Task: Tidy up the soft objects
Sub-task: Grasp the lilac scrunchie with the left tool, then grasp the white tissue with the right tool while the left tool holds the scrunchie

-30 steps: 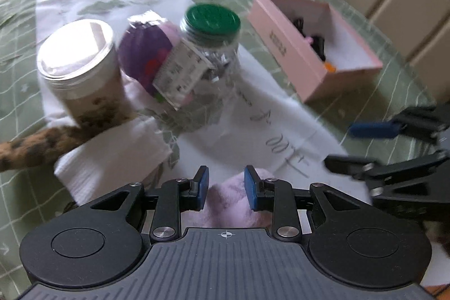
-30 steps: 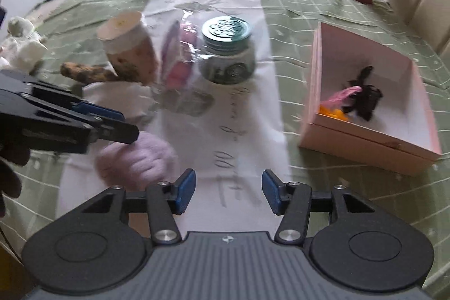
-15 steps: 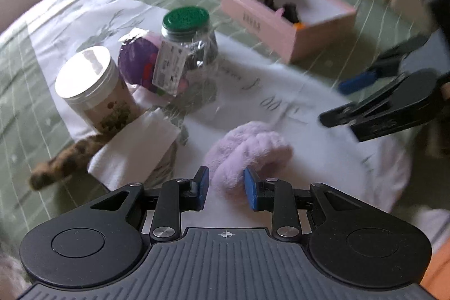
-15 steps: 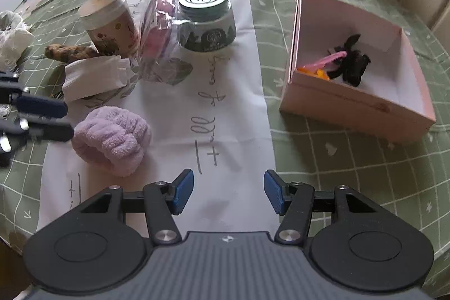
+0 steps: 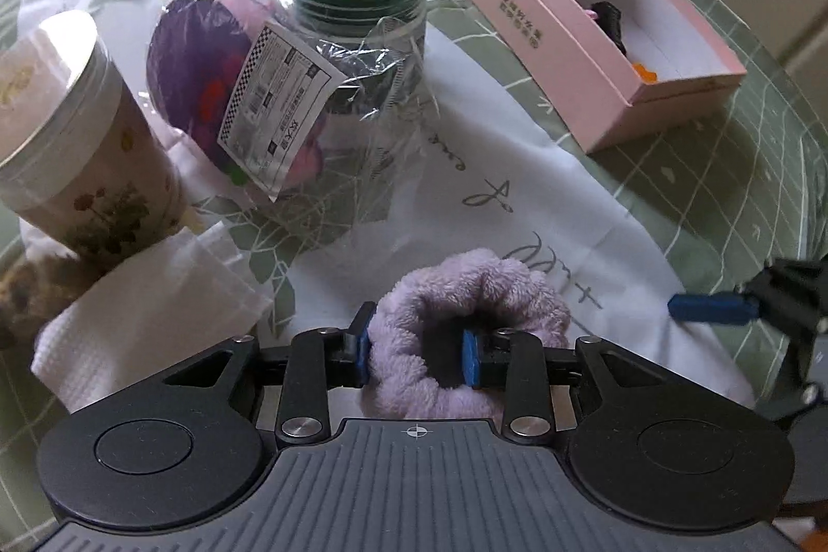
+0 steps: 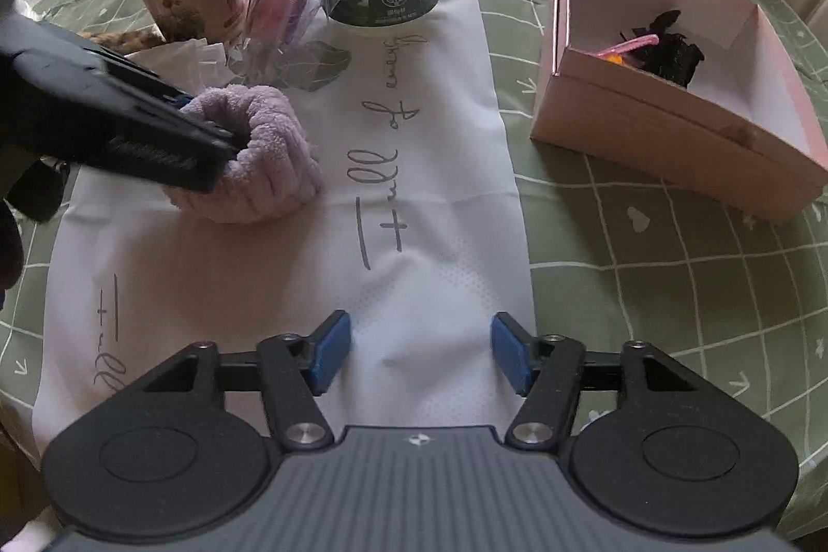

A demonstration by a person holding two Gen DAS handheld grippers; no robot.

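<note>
A fluffy lilac scrunchie (image 5: 466, 293) lies on the white cloth; it also shows in the right wrist view (image 6: 264, 148). My left gripper (image 5: 416, 353) straddles its near-left band, one finger outside and one in the hole, the jaws partly closed on the band. In the right wrist view the left gripper (image 6: 207, 122) reaches it from the left. My right gripper (image 6: 419, 355) is open and empty above the cloth. A pink box (image 6: 673, 138) holding dark hair clips stands to the right.
A green-lidded jar (image 5: 357, 14), a plastic bag of purple and pink items (image 5: 227, 86), a floral tub (image 5: 77, 138) and a folded white napkin (image 5: 139, 319) stand behind the scrunchie. A leopard-print scrunchie (image 5: 31, 288) lies at far left.
My left gripper has moved forward and down onto the lilac scrunchie, with its fingers now around one band. The right gripper has stayed open and drawn back slightly.
</note>
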